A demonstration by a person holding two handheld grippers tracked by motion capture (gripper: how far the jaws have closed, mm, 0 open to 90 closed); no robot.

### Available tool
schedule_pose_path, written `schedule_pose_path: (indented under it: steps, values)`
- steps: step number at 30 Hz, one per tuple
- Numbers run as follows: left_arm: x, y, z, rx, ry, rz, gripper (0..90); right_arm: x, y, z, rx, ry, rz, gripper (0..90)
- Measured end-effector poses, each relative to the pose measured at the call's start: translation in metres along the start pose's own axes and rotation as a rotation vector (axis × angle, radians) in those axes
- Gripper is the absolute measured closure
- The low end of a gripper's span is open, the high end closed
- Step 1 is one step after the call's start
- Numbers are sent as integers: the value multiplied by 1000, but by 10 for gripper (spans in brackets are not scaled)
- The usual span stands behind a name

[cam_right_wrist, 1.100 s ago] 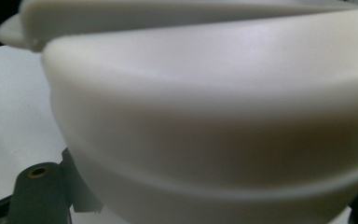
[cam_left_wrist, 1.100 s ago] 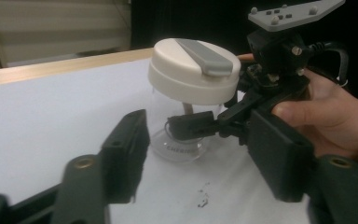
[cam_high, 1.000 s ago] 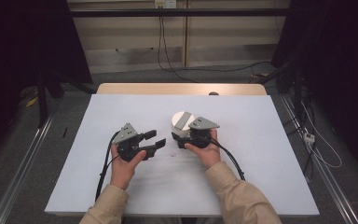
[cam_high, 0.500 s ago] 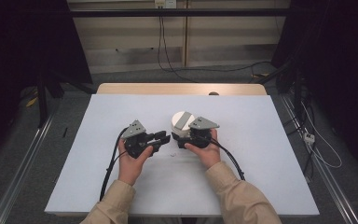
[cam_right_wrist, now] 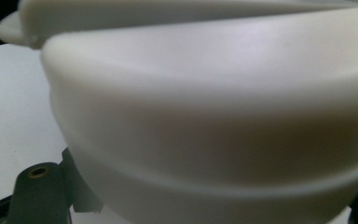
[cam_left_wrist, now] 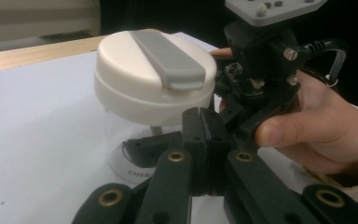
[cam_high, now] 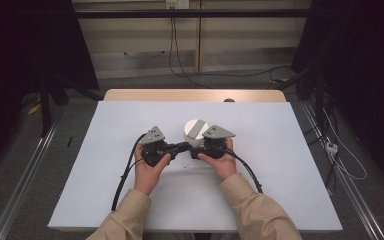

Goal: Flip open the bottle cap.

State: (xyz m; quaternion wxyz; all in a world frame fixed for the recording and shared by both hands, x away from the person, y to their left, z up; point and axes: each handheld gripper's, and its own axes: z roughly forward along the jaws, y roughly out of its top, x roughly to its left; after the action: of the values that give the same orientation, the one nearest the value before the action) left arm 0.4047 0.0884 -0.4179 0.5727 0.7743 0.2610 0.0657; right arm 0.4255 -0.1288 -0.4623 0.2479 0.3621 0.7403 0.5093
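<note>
A small clear jar with a cream lid (cam_high: 196, 129) and a grey handle bar (cam_left_wrist: 168, 56) stands on the white table (cam_high: 290, 160). My right gripper (cam_high: 194, 150) is shut on the jar's clear body below the lid. The right gripper view is close against the lid (cam_right_wrist: 214, 116), with one black finger (cam_right_wrist: 37, 191) at the lower left. My left gripper (cam_high: 183, 146) points at the jar from the left, and its jaws have just been closing. In the left gripper view its fingertips (cam_left_wrist: 205, 135) press together with nothing between them, just short of the jar's base.
A person's hands and tan sleeves (cam_high: 260, 210) come in from the bottom. Black cables (cam_high: 125, 175) trail from both grippers across the table. A wooden edge (cam_high: 195, 95) runs along the far side, and metal rails (cam_high: 25, 180) flank the table.
The left gripper has moved right toward the jar and its jaws have gone from open to shut. The right gripper and the jar have kept still.
</note>
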Motion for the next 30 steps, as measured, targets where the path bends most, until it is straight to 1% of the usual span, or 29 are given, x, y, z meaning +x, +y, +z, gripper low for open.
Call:
schedule_pose_path:
  steps: [1, 2, 6, 7, 10, 11, 13, 15, 16, 18, 19, 20, 22, 23, 24, 27, 28, 30]
  values:
    - [0, 0, 1, 3, 7, 2, 900, 0, 0, 0, 0, 0, 0, 186]
    - [0, 1, 1, 0, 7, -5, 900, 0, 0, 0, 0, 0, 1, 186]
    - [1, 2, 3, -1, 1, -24, 900, 0, 0, 0, 1, 0, 1, 186]
    - [1, 2, 3, -2, -12, -29, 900, 0, 0, 0, 1, 0, 0, 186]
    - [-1, 4, 5, -4, -20, -26, 900, 0, 0, 0, 1, 0, 1, 186]
    - [-2, 5, 6, -5, -11, -18, 900, 0, 0, 0, 1, 0, 1, 186]
    - [-2, 6, 7, -14, -13, -26, 900, 0, 0, 0, 1, 0, -1, 186]
    - [-3, 7, 7, -12, -8, -25, 900, 0, 0, 0, 0, -1, 5, 186]
    - [-3, 7, 8, -5, 1, -14, 900, 0, 0, 0, 0, -1, 5, 186]
    - [-3, 7, 8, 3, 17, -14, 900, 0, 0, 0, 1, 0, -2, 186]
    - [-4, 7, 8, 4, 36, -14, 900, 0, 0, 0, 1, 0, -2, 186]
    - [-4, 7, 8, 4, 36, -14, 900, 0, 0, 0, 1, 0, -1, 186]
    - [-4, 7, 8, 12, 55, -2, 900, 0, 0, 0, 1, -1, -3, 186]
    - [-4, 7, 8, 16, 54, -3, 900, 0, 0, 0, 1, -1, -3, 186]
    - [-4, 7, 8, 15, 63, -7, 900, 0, 0, 0, 1, -1, -4, 186]
    - [-3, 8, 7, 1, 66, -13, 900, 1, 0, 0, 0, -2, -5, 186]
    - [-3, 8, 7, 3, 76, -8, 900, 0, 0, 0, 1, -3, -4, 186]
    - [-3, 10, 8, 0, 77, -4, 900, 0, 0, 0, 1, -1, -2, 186]
